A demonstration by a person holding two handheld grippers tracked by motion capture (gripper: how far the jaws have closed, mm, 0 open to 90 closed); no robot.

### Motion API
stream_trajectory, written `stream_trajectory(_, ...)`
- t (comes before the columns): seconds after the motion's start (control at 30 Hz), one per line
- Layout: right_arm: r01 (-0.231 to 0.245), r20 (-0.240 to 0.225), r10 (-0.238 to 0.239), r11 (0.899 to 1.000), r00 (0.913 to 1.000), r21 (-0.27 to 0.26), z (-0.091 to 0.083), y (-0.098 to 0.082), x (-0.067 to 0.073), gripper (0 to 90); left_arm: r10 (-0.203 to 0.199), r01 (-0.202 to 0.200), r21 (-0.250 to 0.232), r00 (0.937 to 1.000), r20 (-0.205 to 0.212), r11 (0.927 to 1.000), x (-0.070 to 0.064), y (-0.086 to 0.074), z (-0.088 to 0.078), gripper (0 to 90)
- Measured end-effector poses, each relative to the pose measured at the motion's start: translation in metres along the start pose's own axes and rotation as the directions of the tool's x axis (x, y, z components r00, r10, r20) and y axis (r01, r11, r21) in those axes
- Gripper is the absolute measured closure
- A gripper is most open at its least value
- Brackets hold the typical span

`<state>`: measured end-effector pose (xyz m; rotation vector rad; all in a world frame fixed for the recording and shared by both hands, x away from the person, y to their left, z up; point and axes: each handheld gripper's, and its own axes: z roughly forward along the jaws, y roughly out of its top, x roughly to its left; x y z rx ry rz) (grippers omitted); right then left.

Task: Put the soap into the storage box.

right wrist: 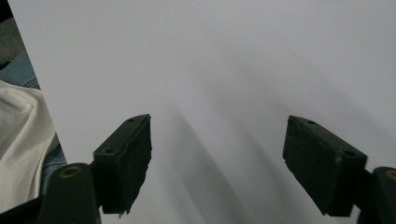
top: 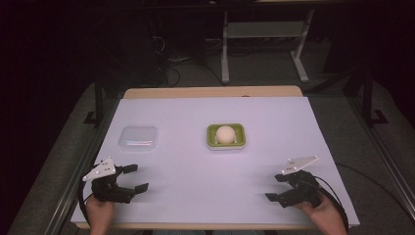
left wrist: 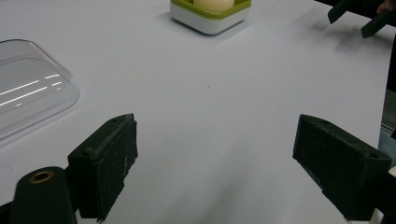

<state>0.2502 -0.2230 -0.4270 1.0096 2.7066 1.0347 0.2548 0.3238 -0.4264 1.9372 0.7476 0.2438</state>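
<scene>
A green and white square dish [top: 225, 136] with a cream ball [top: 225, 133] in it stands near the middle of the white table [top: 210, 196]. In the left gripper view the dish [left wrist: 210, 16] is at the top, its ball [left wrist: 213, 3] cut by the frame edge. A clear plastic lid [top: 138, 137] lies left of the dish, also at the left edge [left wrist: 28, 81] of the left gripper view. My left gripper [top: 136, 178] rests open near the front left corner, nothing between its jaws [left wrist: 215, 168]. My right gripper [top: 277, 188] is open near the front right, over bare table [right wrist: 217, 163].
Beyond the table's far wooden edge [top: 210, 92] is dark floor with a white metal stand [top: 264, 34] and cables. In the right gripper view, the table's edge runs at the left, with pale cloth [right wrist: 18, 140] beside it. The other gripper's jaws [left wrist: 359, 16] show far right.
</scene>
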Motion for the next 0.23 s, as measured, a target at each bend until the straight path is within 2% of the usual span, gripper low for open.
stream_trajectory(0.1,0.002,0.004,-0.002,1.000,1.0000,-0.016,-0.0022,-0.0059,0.0036,20.4,0.003,-0.003,0.004,1.0000,0.002,1.0000,0.0001,0.0001,0.0000,13.2)
stream_trajectory(0.23,-0.018,0.009,0.018,0.999,0.9998,-0.042,-0.0050,-0.0084,0.0067,18.2,0.000,0.000,-0.003,1.0000,0.001,1.0000,0.0004,0.0000,-0.0005,13.2)
